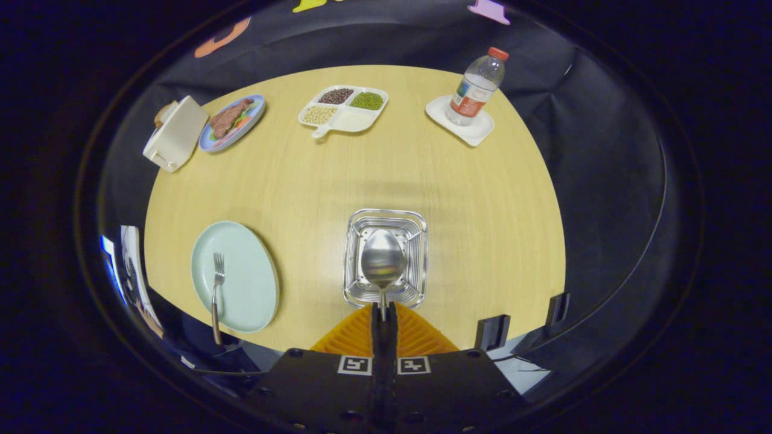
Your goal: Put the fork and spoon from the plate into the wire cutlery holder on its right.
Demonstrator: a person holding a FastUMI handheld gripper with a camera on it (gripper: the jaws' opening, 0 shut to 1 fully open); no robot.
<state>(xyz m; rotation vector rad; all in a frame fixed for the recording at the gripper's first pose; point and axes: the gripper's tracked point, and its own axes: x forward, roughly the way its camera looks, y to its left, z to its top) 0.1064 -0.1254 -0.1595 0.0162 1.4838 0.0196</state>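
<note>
My gripper (383,313) is shut on the handle of a metal spoon (382,260), whose bowl points away from the orange fingers (353,334). The spoon hangs over the square wire cutlery holder (416,229), which stands on the wooden table just ahead of the fingers. To the holder's left lies a pale green plate (247,283) with a metal fork (216,289) on it, tines pointing away, handle sticking out over the plate's near rim.
At the table's far side stand a water bottle (476,89) on a white coaster (476,134), a divided white tray of beans (344,108), a blue plate of food (232,122) and a white box (176,134). Black clamps (493,331) sit at the table's near edge.
</note>
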